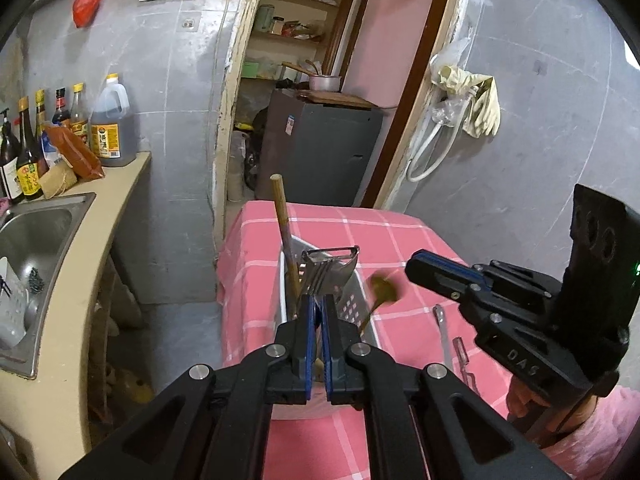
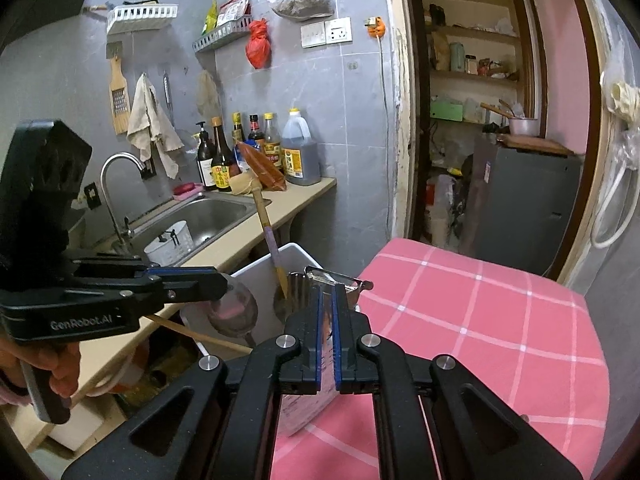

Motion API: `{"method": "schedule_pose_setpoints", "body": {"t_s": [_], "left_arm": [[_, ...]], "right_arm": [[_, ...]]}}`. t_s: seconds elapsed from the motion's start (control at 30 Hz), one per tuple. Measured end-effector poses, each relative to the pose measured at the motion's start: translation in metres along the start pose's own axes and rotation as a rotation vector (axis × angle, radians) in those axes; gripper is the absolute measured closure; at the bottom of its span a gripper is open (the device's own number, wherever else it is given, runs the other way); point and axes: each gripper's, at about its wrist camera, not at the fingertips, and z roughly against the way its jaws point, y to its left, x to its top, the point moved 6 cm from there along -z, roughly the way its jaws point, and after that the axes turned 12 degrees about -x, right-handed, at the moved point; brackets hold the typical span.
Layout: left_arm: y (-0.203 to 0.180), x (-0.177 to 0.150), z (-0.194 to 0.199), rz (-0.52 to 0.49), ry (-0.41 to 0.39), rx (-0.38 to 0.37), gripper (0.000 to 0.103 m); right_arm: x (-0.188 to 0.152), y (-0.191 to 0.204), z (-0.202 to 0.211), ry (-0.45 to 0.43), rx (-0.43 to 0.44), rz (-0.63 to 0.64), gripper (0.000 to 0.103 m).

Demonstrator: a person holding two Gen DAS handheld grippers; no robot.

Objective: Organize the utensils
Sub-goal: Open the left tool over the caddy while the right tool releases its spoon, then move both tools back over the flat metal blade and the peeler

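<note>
Black linkage fills the bottom of both views. Pinched in the left gripper [image 1: 318,300], low centre, is a fork [image 1: 320,276]; its tines rise just before the white utensil caddy [image 1: 356,304] on the pink checked cloth [image 1: 400,240]. Toward the right edge, the right gripper [image 1: 416,268], jaws pressed together, appears to grip a blurred spoon [image 1: 382,286]. Both tools tilt downward. Step in hand looks like loading the caddy: next, lower each piece in beside the wooden-handled utensil [image 1: 282,224] and peeler [image 1: 332,254], then release.

I see a pink cloth with a white check pattern [image 2: 480,320] on the worktop, a white perforated plastic utensil basket [image 1: 352,304], black tongs with blue pads [image 1: 318,304], grey wall tiles [image 2: 340,120].
</note>
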Motion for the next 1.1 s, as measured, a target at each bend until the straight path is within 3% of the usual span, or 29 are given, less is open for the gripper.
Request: {"method": "schedule_pose_setpoints", "body": {"t_s": [0.17, 0.33, 0.43, 0.6, 0.67, 0.83, 1.03, 1.1], "left_arm": [[-0.003, 0.000, 0.003, -0.004, -0.028, 0.015, 0.099], [-0.014, 0.000, 0.004, -0.037, -0.050, 0.044, 0.094], [-0.023, 0.000, 0.006, -0.055, -0.085, 0.051, 0.063], [-0.043, 0.004, 0.005, -0.090, -0.124, 0.057, 0.055], [-0.051, 0.003, 0.004, -0.105, -0.134, 0.063, 0.045], [-0.076, 0.002, 0.002, -0.138, -0.191, 0.106, 0.012], [-0.106, -0.004, -0.005, -0.152, -0.243, 0.131, 0.001], [-0.113, -0.007, -0.010, -0.157, -0.244, 0.127, 0.001]], "right_arm": [[-0.003, -0.011, 0.005, -0.003, -0.022, -0.020, 0.097], [-0.005, -0.036, 0.022, -0.038, -0.081, -0.072, 0.068], [-0.008, -0.054, 0.032, -0.048, -0.125, -0.100, 0.066], [-0.013, -0.087, 0.052, -0.075, -0.194, -0.160, 0.046], [-0.017, -0.101, 0.062, -0.086, -0.227, -0.179, 0.041], [-0.027, -0.134, 0.086, -0.123, -0.292, -0.222, 0.017], [-0.042, -0.162, 0.112, -0.168, -0.349, -0.238, 0.001], [-0.048, -0.169, 0.119, -0.173, -0.359, -0.235, 0.001]]}}
